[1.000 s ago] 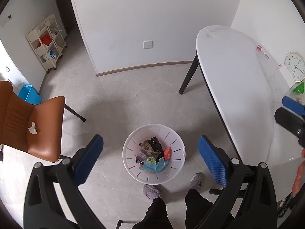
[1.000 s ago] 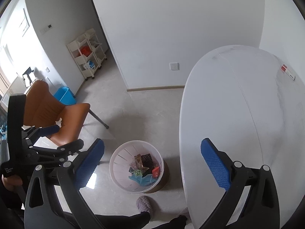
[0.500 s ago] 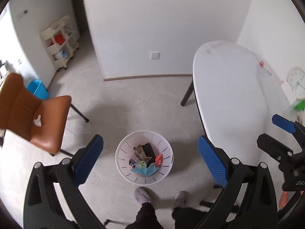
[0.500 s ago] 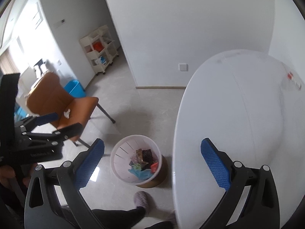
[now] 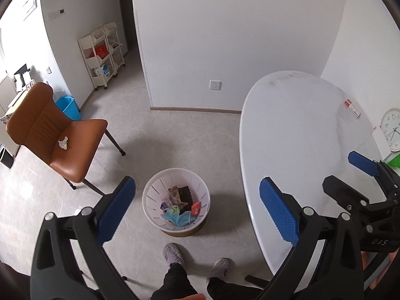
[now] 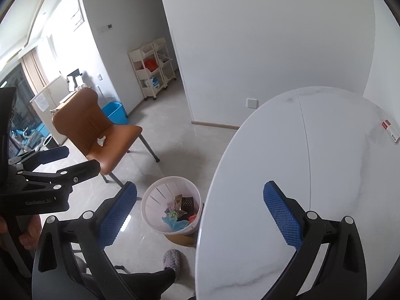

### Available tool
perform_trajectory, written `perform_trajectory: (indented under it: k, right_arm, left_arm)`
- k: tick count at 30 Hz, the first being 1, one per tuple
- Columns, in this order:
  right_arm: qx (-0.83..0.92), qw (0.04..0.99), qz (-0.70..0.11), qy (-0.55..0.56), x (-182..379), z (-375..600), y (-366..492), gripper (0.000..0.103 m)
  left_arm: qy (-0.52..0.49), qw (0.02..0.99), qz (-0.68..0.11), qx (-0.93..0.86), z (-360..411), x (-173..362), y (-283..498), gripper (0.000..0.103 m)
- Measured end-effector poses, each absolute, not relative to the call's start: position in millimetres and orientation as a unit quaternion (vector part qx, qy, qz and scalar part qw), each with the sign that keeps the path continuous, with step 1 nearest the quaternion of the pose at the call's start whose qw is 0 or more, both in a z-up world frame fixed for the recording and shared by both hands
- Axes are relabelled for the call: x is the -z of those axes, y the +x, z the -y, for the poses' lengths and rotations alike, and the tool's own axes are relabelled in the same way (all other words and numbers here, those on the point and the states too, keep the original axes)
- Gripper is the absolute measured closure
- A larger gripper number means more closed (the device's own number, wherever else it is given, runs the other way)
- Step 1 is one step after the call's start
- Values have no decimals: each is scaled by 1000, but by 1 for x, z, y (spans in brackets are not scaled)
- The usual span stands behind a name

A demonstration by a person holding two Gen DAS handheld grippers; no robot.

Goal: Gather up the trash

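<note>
With both my left gripper and right gripper spread wide and holding nothing, I could crush or miss the crumpled tissue (thin, soft) on the chair.

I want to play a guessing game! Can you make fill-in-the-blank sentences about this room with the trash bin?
1. The crumpled white tissue lies on the seat of the ____ chair.
2. The white trash bin stands on the ____.
3. Both the left gripper and the right gripper are ____.

Missing words: brown; floor; open
</note>
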State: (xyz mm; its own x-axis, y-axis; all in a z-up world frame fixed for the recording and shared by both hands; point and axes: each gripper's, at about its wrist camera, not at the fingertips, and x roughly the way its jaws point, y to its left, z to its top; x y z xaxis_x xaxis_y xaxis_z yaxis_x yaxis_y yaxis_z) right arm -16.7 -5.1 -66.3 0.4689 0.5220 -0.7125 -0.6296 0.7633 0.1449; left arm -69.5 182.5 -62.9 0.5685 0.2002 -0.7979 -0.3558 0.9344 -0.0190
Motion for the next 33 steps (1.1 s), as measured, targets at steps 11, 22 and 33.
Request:
perform_trajectory:
  k: [11, 22, 33]
  right_arm:
    - [-341, 854, -387, -62, 67, 29, -15, 3]
    - [-334, 855, -393, -56, 71, 31, -16, 3]
    - [-365, 842, -390, -79, 72, 5, -19, 3]
  left_arm:
    - [-78, 882, -434, -167, -147, 56, -75, 8]
    - [-75, 882, -436, -162, -141, 57, -70, 8]
    - [-99, 872, -431, -211, -163, 55, -83, 8]
